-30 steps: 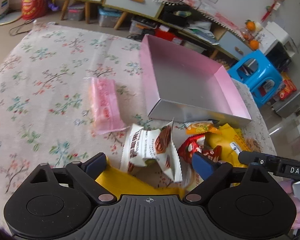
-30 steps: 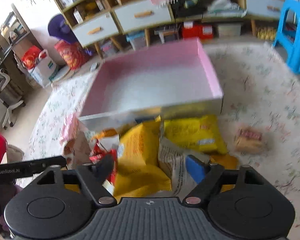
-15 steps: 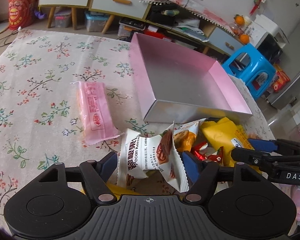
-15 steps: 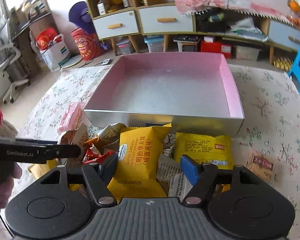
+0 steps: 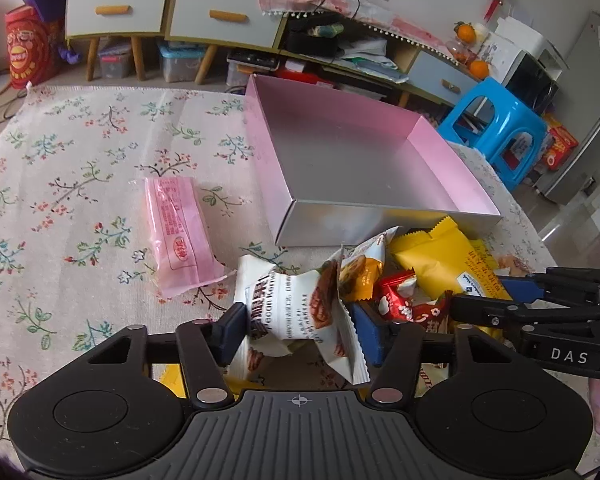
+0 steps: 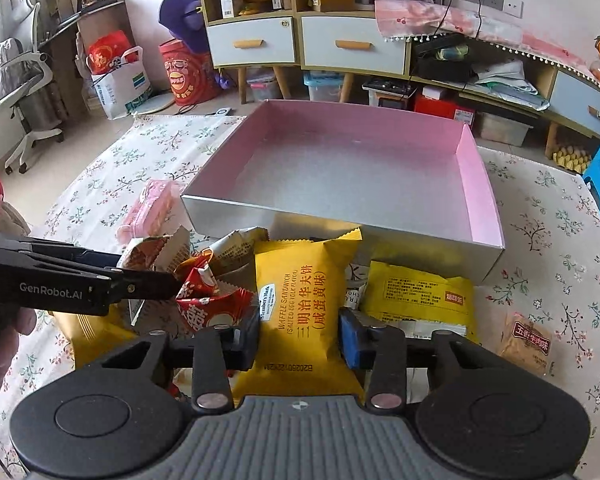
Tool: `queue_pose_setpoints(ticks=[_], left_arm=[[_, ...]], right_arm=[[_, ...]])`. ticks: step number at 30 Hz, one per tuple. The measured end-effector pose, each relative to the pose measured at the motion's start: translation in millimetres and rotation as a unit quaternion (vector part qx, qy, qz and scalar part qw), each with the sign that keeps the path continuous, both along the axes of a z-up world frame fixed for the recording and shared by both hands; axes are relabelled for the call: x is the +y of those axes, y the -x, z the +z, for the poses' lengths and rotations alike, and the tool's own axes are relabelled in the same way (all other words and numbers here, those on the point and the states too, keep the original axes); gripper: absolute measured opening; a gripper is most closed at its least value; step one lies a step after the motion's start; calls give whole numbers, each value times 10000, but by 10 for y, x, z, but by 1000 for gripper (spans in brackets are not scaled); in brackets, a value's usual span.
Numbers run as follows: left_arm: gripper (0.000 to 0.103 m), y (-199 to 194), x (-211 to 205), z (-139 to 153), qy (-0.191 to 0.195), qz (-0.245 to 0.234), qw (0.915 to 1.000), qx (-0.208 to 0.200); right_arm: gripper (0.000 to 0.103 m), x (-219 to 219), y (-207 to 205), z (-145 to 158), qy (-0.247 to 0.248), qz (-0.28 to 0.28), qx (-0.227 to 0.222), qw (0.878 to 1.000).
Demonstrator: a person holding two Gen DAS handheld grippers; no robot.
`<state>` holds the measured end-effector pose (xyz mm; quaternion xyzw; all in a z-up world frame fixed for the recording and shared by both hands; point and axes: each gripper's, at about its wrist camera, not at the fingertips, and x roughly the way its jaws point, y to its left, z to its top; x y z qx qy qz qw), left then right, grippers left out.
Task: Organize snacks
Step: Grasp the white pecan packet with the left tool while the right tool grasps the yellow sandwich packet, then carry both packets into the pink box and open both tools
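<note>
The left gripper point(image 5: 300, 330) is clamped on a white pecan snack packet point(image 5: 296, 308), and the right gripper point(image 6: 299, 340) has closed on a yellow waffle sandwich packet point(image 6: 300, 304). Both packets sit in the snack heap on the floral tablecloth point(image 5: 80, 152), just before the near wall of the pink box point(image 6: 340, 228). A pink packet point(image 5: 178, 232) lies apart, beside the box's left side.

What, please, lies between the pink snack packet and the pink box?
Only bare floral tablecloth separates the pink packet from the pink box, clearest in the left wrist view.
</note>
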<state>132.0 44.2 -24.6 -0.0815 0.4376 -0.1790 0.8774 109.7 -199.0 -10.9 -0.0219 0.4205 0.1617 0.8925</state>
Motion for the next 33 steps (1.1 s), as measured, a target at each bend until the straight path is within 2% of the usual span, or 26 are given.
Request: queue_pose_setpoints(ticks=[8, 13, 23, 27, 33], left_arm=[[41, 7, 36, 43, -86, 231, 9997, -52], [40, 9, 118, 106, 15, 435, 9990, -119], [40, 84, 114, 362, 27, 428, 9982, -425], [40, 17, 54, 446, 0, 493, 9976, -496], [40, -234, -201, 636, -75, 493, 9958, -765]], right_arm=[[25, -58, 27, 70, -209, -73, 1, 9998], [24, -113, 28, 122, -388, -131, -8, 9992], [23, -339, -20, 350, -882, -350, -204, 9953], [23, -495, -130, 419, -1095, -503, -391, 9919], [23, -775, -380, 323, -1508, -857, -405, 9840]])
